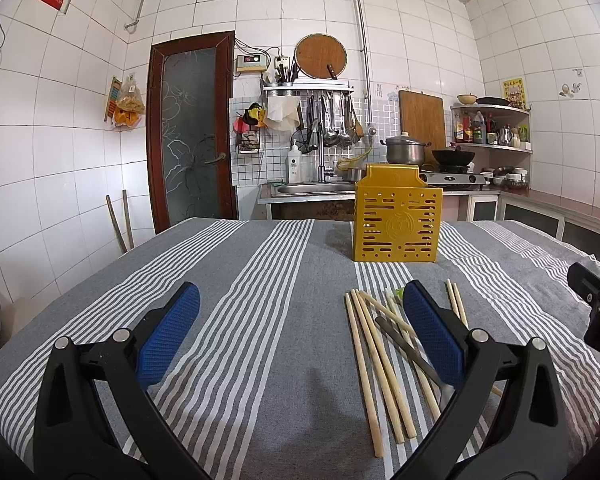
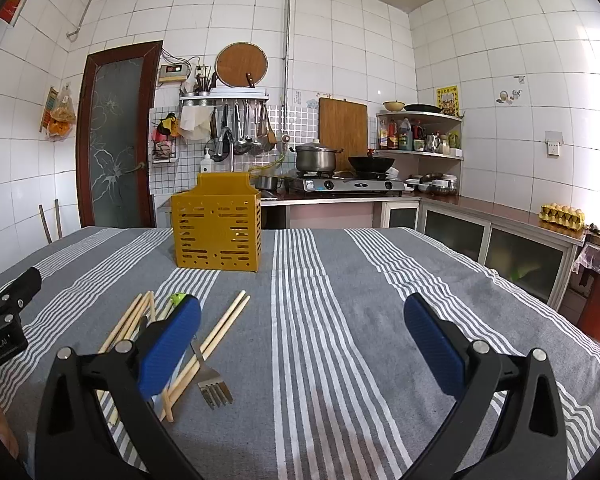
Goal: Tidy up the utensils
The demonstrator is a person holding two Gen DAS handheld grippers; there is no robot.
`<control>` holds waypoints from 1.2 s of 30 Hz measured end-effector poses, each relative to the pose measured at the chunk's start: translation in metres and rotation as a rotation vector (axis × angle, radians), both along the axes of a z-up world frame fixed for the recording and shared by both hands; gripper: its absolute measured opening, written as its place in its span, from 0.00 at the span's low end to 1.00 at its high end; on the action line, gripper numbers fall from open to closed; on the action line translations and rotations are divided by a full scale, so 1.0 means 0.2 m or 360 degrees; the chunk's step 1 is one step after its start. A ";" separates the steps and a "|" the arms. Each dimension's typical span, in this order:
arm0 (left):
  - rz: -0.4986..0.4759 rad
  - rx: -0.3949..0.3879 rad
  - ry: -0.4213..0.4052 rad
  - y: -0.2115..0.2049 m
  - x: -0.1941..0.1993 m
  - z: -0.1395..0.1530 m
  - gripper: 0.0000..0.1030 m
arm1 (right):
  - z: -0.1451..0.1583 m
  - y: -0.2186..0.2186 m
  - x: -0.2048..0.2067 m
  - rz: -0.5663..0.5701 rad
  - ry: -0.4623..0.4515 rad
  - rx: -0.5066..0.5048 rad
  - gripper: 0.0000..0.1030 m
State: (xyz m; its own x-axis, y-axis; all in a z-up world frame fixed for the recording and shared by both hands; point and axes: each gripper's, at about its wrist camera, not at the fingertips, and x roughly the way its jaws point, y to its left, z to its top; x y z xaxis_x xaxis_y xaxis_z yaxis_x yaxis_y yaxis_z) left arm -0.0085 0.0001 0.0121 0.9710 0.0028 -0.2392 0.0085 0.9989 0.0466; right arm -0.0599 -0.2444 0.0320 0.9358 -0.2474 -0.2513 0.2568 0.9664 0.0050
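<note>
A yellow slotted utensil holder [image 1: 396,216] [image 2: 217,222] stands upright at the far side of the striped table. Several wooden chopsticks [image 1: 366,356] [image 2: 220,330] lie loose on the cloth in front of it, mixed with a metal fork [image 2: 212,384] and a small green-tipped piece [image 2: 177,298]. My left gripper [image 1: 300,300] is open above the cloth, its right finger over the chopstick pile. My right gripper [image 2: 302,312] is open too, its left finger above the same pile. Neither holds anything.
The grey-and-white striped tablecloth [image 1: 240,320] covers the table. Behind it are a sink [image 1: 312,188], a stove with a pot [image 2: 315,157] and a wok [image 2: 370,162], a door [image 1: 192,136], and a counter with an egg tray [image 2: 561,214] on the right.
</note>
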 end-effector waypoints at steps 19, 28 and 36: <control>0.0006 0.0013 0.0041 0.00 0.04 0.00 0.95 | -0.01 -0.04 0.01 -0.0088 0.0016 0.0048 0.96; -0.0026 -0.0054 0.0289 0.02 0.22 -0.04 0.95 | -0.05 -0.03 0.20 0.0041 0.0301 0.0110 0.96; -0.0098 -0.0058 0.0520 -0.01 0.50 -0.06 0.95 | -0.08 -0.06 0.48 0.0089 0.0502 0.0268 0.96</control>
State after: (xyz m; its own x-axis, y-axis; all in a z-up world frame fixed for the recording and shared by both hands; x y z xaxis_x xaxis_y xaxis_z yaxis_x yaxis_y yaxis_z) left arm 0.0914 -0.0014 0.0009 0.8409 -0.0677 -0.5369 0.0777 0.9970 -0.0041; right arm 0.0354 -0.2560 0.0169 0.8166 -0.1286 -0.5627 0.2178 0.9714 0.0941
